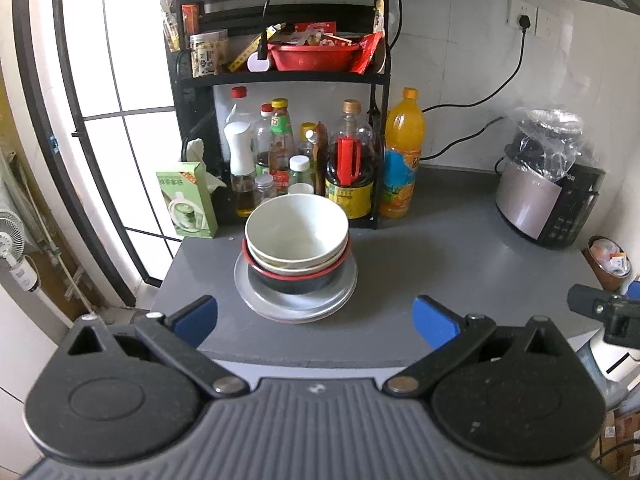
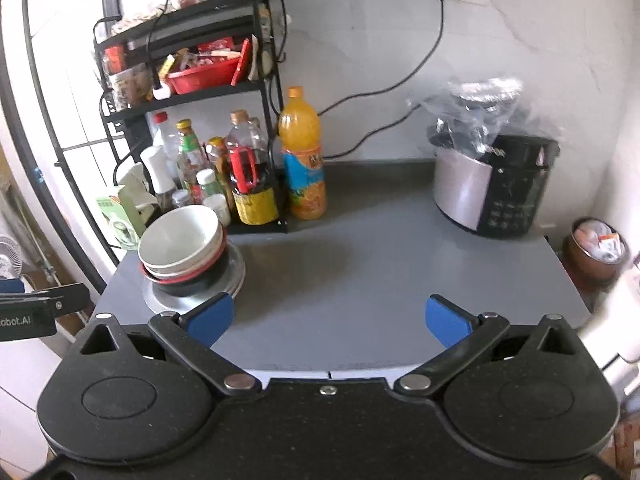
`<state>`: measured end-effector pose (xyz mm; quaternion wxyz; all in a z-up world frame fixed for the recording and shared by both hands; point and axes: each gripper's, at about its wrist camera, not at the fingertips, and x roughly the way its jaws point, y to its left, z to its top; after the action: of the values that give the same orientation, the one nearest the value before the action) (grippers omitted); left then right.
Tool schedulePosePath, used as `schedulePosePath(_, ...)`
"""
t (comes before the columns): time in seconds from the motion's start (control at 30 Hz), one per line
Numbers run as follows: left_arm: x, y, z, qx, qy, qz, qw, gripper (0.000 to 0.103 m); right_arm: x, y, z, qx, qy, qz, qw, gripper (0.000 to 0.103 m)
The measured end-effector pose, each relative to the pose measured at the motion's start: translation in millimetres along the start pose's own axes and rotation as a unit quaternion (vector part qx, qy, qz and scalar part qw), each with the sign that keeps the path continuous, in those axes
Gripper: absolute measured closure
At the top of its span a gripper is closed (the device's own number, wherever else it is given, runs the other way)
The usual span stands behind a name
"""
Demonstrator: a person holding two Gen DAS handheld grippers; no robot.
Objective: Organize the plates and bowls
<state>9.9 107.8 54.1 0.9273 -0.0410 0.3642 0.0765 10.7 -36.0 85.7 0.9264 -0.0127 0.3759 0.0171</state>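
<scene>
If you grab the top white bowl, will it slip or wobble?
The white bowl looks glazed and smooth, so it may slip. It only sits loosely in the bowls below, so it should lift free. The stack on the plates is tall and could wobble if pushed.

You have open tabletop (image 2: 360, 272) across the middle and right front. The stacked bowls and plates (image 2: 188, 256) block the left front corner, the bottle rack (image 2: 192, 128) and orange juice bottle (image 2: 302, 160) crowd behind them, and the cooker (image 2: 492, 184) fills the back right.
</scene>
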Motion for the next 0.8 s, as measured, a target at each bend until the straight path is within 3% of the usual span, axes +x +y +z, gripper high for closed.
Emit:
schedulePosePath(0.3, -9, -4, -11, -0.003, 0.025, -0.002, 0.9997, 0.000, -10, -7, -15, 0.009, 0.026, -0.018, 0.999, 0.000)
schedulePosePath(0.8, -23, -30, -11, 0.032, 0.013, -0.027, 0.9990, 0.000, -33, -18, -23, 0.016, 0.014, -0.044, 0.999, 0.000)
